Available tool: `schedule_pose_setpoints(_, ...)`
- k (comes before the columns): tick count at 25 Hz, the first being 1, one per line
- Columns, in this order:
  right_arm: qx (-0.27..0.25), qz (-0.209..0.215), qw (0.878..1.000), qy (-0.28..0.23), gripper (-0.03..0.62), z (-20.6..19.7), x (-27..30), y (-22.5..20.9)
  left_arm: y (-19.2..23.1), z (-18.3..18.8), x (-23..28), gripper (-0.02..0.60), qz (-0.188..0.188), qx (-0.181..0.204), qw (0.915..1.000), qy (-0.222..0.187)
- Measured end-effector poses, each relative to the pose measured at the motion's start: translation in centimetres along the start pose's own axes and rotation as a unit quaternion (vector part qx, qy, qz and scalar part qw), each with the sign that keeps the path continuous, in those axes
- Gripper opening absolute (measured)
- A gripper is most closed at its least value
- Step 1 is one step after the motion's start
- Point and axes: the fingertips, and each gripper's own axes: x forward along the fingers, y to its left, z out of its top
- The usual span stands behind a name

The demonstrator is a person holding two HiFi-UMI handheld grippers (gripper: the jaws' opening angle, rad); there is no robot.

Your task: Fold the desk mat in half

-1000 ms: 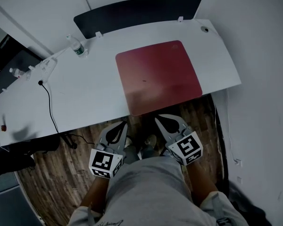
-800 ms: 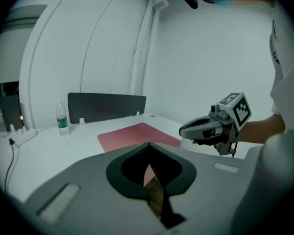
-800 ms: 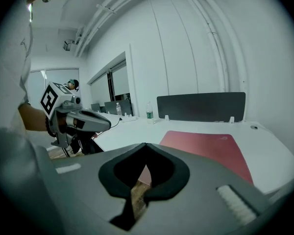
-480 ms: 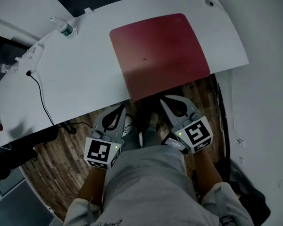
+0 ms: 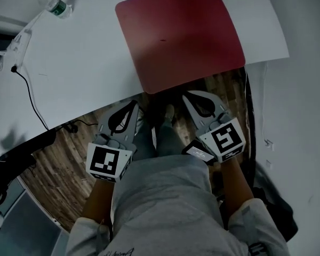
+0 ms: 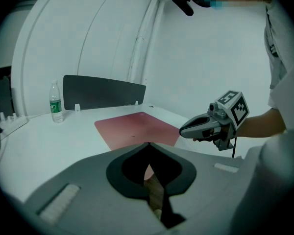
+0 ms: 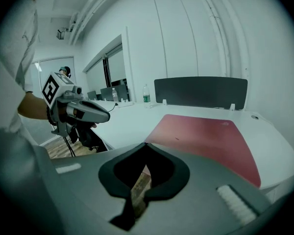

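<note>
The desk mat [image 5: 178,36] is a dark red, smooth sheet, rectangular with rounded corners. It lies flat and unfolded in the upper centre of the head view, and one small dark speck [image 5: 161,40] shows on it. Its near edge runs along the near edge of the table [image 5: 80,68], which has a white, matte top with a gently curved rim. At the upper left a clear plastic bottle [image 5: 53,5] with a green label lies close to the table's far edge, and a thin black cable [image 5: 29,95] winds over the left part of the top.

Below the table edge in the frame, over a floor [image 5: 69,153] of brown wood planks, both tools are apart from the mat. The left tool [image 5: 134,103] and the right tool [image 5: 185,95] are grey and smooth, each tapering to a point and carrying a cube with black-and-white squares. Each tool's jaws are closed together, tips meeting, with nothing held between them.
</note>
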Motion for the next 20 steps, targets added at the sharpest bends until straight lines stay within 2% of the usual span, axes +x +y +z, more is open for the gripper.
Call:
schedule_pose_setpoints(11, -0.028, 0.011, 0.999, 0.035, 0.008, -2.8, 3.7, 1.0, 2.2, -3.4, 1.3, 0.018, 0.001, -0.014, 0.9997, 0.019)
schedule_pose_setpoints(20, -0.086, 0.014, 0.993, 0.080, 0.009, -5.5, 7.2, 2.7, 3.3, -5.8, 1.6, 0.018, -0.002, -0.028, 0.9991, 0.031)
